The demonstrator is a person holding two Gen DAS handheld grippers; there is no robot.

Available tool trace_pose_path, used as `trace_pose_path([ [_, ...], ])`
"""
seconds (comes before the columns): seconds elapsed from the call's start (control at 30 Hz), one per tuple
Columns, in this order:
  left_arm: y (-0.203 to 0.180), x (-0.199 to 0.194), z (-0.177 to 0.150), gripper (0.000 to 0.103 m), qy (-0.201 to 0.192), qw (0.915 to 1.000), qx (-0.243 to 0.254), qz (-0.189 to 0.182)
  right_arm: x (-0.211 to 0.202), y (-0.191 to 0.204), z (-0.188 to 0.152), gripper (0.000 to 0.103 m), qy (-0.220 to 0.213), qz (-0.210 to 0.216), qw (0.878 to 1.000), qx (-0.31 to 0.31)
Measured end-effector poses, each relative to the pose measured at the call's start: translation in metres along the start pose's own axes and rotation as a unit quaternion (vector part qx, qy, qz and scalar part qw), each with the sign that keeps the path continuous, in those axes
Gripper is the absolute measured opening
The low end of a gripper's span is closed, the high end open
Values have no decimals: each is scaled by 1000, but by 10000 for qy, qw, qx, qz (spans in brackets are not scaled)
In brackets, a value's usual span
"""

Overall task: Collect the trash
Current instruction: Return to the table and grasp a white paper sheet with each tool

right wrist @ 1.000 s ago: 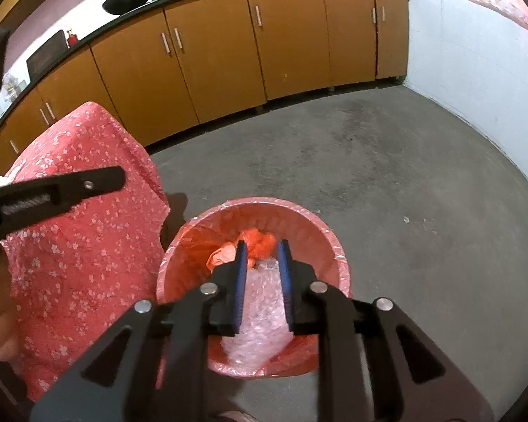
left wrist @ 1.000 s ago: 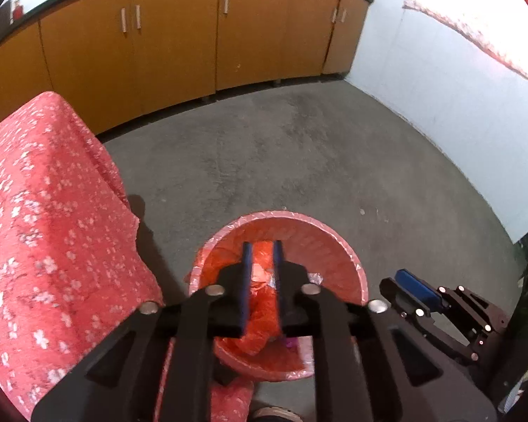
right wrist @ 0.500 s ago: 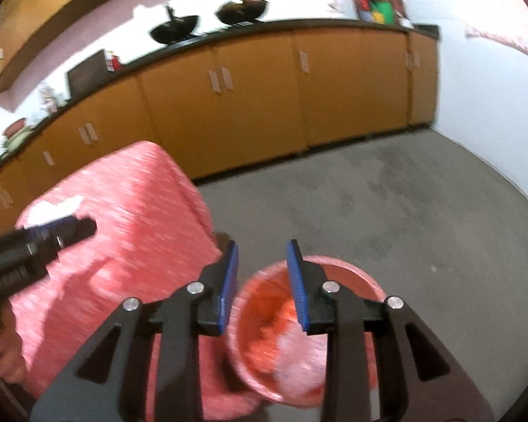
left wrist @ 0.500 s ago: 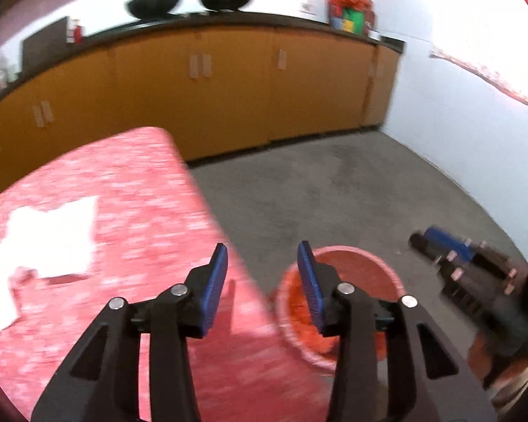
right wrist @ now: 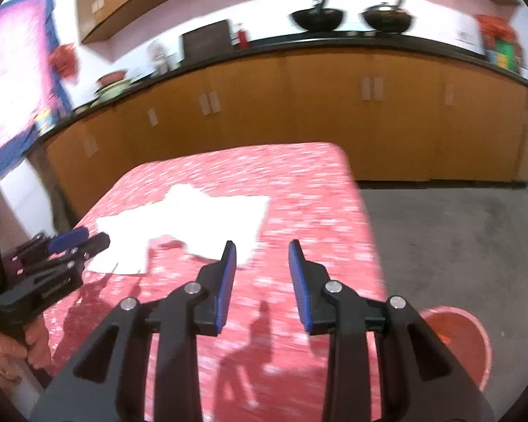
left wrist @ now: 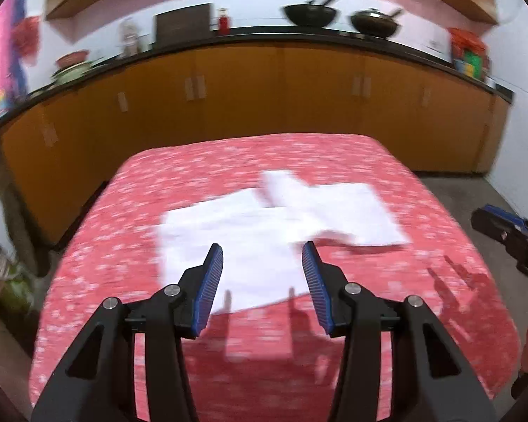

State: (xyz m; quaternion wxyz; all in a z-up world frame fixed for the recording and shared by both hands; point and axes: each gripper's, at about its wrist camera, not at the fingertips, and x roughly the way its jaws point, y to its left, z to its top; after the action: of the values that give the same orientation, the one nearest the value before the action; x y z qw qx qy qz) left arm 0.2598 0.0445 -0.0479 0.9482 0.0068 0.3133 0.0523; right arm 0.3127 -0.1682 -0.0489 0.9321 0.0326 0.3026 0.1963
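Left gripper (left wrist: 262,256): jaws opening, half apart, nothing between.
Right gripper (right wrist: 260,253): jaws part open, empty.
Trash: flat white paper sheets (left wrist: 274,225) beyond fingertips on red flowered tablecloth (left wrist: 123,246); blurred.
Bin: red round plastic basket (right wrist: 475,344), right of right fingers, partly hidden.

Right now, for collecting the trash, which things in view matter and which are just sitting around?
Part of the job:
- white paper lying on the red floral tablecloth
- red bin on the floor right of the table
- left gripper, opening, nothing between its jaws
- right gripper, open, holding nothing

Just lying about:
- two black woks on the counter
- orange cabinets
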Motion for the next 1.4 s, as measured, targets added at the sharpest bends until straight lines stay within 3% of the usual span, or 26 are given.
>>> trace_pose_path([
  [0.27,67,12,-3,54,-3,9987,-420,304,53,66,-3,33,549,337,9972,-380],
  [0.67,83,35,0,60,78,9982,-488,327,113,83,4,38,1196,-48,9912,-569],
  [0.73,83,37,0,60,98,9982,-500,316,117,82,3,29,1279,-83,9904,-524],
  [0.77,83,38,0,60,105,9982,-500,311,119,81,4,15,1292,-81,9904,-481],
  [0.8,83,40,1,60,118,9983,-488,311,120,79,4,7,1296,-80,9905,-446],
  [0.87,81,42,2,60,126,9983,-467,313,120,75,6,3,1245,-75,9916,-350],
  [1.17,72,48,7,61,171,9988,-332,306,92,52,15,2,458,-192,9988,34],
  [1.4,66,67,12,61,480,9978,-238,396,80,43,16,2,287,-322,9989,180],
])
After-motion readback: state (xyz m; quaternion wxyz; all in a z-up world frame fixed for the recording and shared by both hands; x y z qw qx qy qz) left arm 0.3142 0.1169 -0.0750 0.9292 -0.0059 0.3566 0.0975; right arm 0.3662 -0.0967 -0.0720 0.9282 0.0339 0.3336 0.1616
